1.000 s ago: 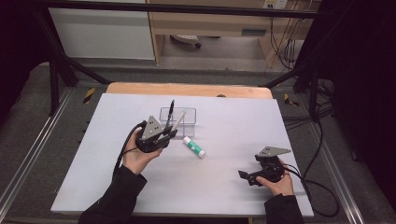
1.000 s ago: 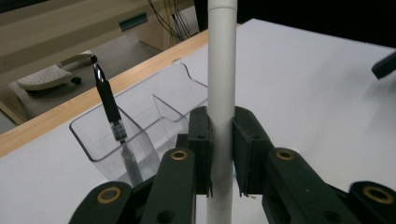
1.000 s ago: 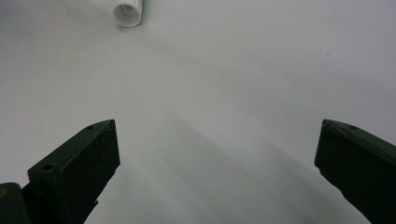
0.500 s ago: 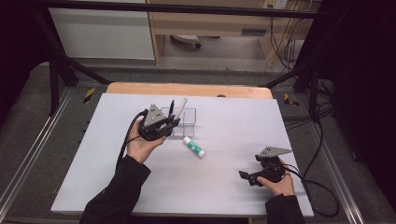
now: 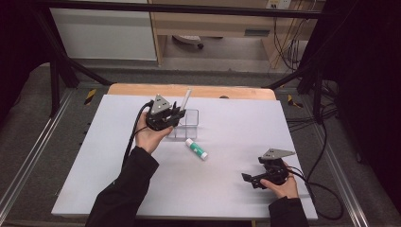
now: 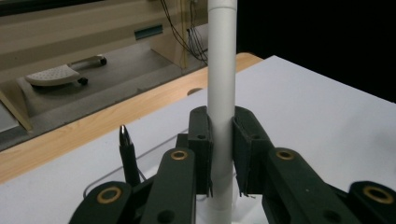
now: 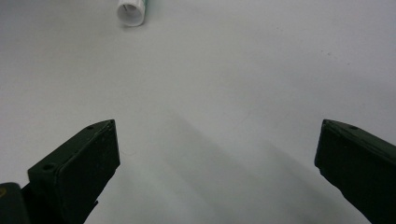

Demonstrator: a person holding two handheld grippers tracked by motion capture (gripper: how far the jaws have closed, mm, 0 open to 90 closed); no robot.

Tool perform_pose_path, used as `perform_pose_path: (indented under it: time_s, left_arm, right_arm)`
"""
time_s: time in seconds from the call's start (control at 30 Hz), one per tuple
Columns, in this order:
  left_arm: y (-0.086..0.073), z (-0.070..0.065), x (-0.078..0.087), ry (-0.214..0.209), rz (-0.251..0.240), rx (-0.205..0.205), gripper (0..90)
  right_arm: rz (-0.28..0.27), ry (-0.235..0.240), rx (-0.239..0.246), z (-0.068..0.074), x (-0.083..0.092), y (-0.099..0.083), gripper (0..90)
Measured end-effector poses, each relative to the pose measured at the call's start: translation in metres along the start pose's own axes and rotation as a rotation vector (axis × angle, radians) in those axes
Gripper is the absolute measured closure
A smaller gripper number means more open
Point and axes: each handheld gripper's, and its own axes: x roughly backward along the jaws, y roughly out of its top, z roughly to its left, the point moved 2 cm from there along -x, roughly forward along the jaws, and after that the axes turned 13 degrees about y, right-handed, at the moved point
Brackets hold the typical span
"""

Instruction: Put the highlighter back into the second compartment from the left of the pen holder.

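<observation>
My left gripper (image 5: 176,116) is shut on a white marker (image 5: 187,99) that stands nearly upright, its top leaning a little right. In the left gripper view the marker (image 6: 221,70) rises between the two pads (image 6: 201,140) of my left gripper (image 6: 222,140), and its lower end is hidden behind the jaws. Just beyond the jaws sits a clear plastic holder (image 5: 190,124) with a black pen (image 6: 127,156) standing in it. A white and green tube (image 5: 196,148) lies on the table. My right gripper (image 5: 249,178) rests open at the front right, empty (image 7: 217,149).
The white table (image 5: 236,123) ends in a wooden strip (image 5: 189,90) at the far edge. Cables trail off the right side (image 5: 321,189). The tube's end (image 7: 133,9) lies ahead of the right jaws.
My left gripper has moved away from the person and slightly right, rising with the white marker to the clear holder. The right gripper has stayed where it was.
</observation>
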Motion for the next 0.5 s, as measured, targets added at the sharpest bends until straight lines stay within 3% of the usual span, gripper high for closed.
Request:
perform_pose_path:
  time_s: [0.5]
  left_arm:
    - [0.009, 0.009, -0.033, 0.046, 0.013, 0.034, 77.6]
  right_arm:
    - [0.005, 0.004, 0.001, 0.0, 0.0, 0.0, 0.7]
